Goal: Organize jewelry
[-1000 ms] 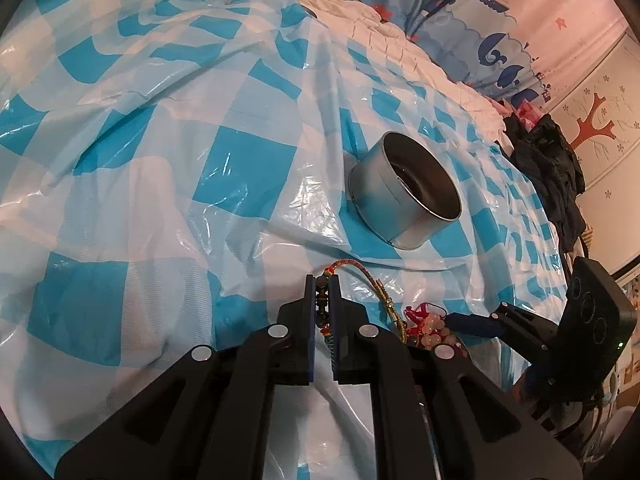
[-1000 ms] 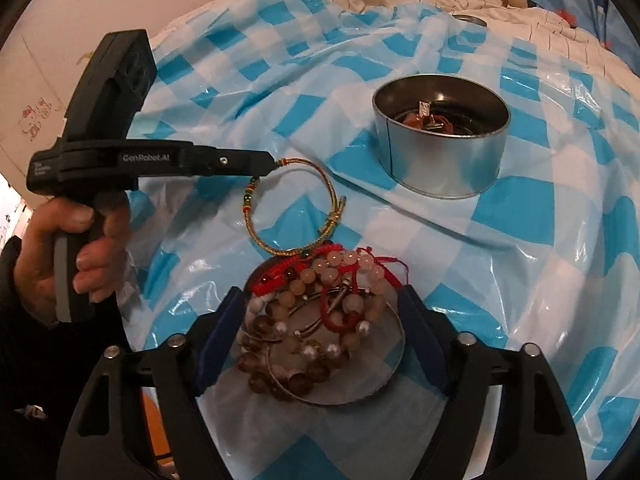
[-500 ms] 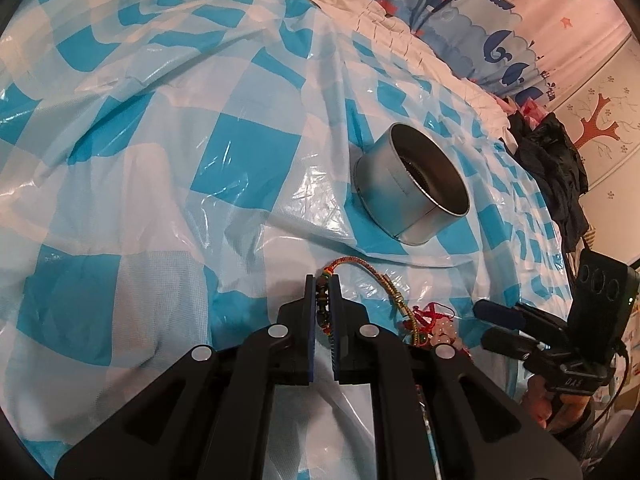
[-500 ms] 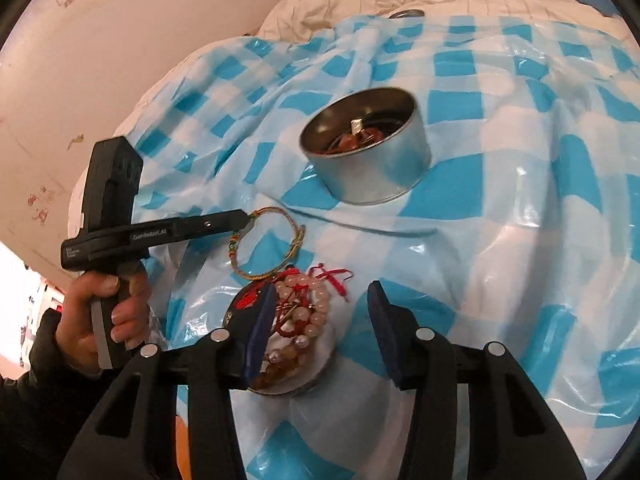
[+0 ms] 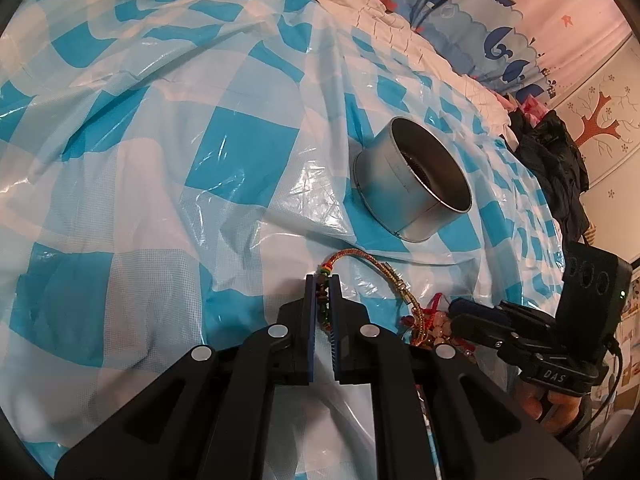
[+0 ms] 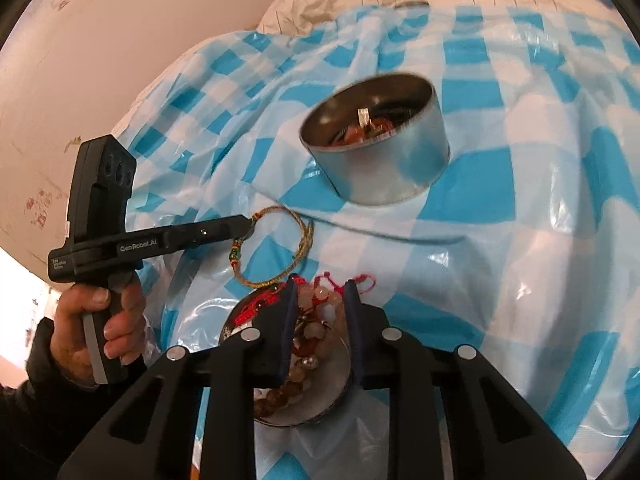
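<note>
Gold cord bracelet point(image 5: 384, 270) sits pinched in the left claw point(image 5: 323, 280) (held level), right claw point(image 6: 319, 292) part-open around beads point(image 6: 316, 312).

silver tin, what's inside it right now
The silver tin already holds some reddish-brown jewelry pieces and a small pale tag. Its near wall hides whatever lies lower down.

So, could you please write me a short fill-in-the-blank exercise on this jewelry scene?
1. The left gripper is shut on the woven ____ bracelet.
2. The round tin is made of ____.
3. The right gripper has its jaws around a pile of ____ bracelets.
4. The sheet is checked white and ____.

Missing words: gold; metal; beaded; blue
</note>
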The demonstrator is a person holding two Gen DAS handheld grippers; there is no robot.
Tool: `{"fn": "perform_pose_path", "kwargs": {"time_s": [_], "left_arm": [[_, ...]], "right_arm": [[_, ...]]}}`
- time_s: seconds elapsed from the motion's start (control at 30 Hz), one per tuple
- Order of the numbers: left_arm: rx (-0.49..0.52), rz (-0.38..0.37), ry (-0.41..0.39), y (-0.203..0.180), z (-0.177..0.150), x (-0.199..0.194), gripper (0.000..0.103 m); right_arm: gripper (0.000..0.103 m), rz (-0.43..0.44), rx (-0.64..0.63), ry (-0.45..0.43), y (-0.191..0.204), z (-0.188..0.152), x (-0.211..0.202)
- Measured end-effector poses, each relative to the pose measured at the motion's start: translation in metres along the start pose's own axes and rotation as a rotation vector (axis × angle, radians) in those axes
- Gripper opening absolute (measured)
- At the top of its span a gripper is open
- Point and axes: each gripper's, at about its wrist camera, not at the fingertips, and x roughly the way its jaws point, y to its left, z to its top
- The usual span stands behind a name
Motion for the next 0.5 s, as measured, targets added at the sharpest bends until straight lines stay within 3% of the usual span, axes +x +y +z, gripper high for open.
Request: {"fn": "perform_pose_path", "kwargs": {"time_s": [0.17, 0.2, 0.23, 0.27, 0.5], "left_arm": [[0.006, 0.006, 0.014, -0.001, -0.001, 0.006, 0.008], [0.007, 0.008, 0.016, -0.002, -0.001, 0.007, 0.008], [0.008, 0.009, 0.018, -0.002, -0.001, 0.008, 0.008], [0.008, 0.009, 0.018, -0.002, -0.001, 0.009, 0.008], [0.01, 0.007, 0.016, -0.002, -0.001, 0.008, 0.008]], "right_arm": [[0.024, -0.009, -0.027, 0.023, 0.005, 0.0, 0.006], [0.02, -0.013, -0.035, 0.017, 0.006, 0.0, 0.005], [0.008, -0.01, -0.043, 0.009, 0.008, 0.0, 0.003], [0.001, 0.007, -0.042, 0.003, 0.009, 0.0, 0.0], [0.001, 0.129, 0.017, -0.094, 0.004, 0.005, -0.025]]}}
